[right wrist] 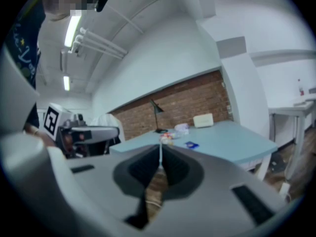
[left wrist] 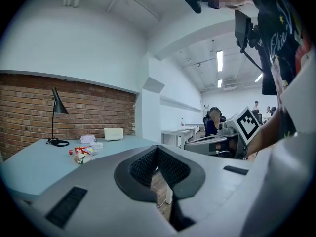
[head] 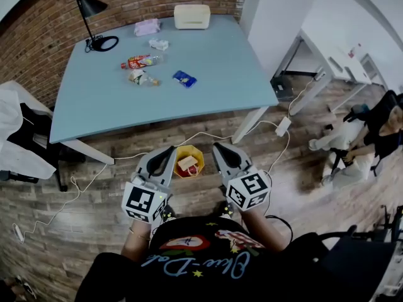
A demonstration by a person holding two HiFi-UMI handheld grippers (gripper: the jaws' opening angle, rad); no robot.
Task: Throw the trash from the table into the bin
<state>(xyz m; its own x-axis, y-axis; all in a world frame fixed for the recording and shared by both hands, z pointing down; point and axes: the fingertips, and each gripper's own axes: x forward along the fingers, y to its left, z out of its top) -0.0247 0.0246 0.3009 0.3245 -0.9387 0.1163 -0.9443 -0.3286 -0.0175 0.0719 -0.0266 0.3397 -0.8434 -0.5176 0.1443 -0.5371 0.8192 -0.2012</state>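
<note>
The broad, smooth pale-blue table [head: 214,74] carries most of the job yet to do, while the small angular yellow bin [head: 179,153] on the plank floor below its front edge already holds some white-and-red litter, so I judge the task barely begun. The left tool [head: 165,157] and the right tool [head: 221,153] flank the bin, ribbed dark pads pressed together on nothing. Waiting on the table are a red-labelled plastic bottle [head: 140,61], a crumpled clear wrapper [head: 142,78], a glossy blue packet [head: 184,78] and a white paper wad [head: 158,44].
</note>
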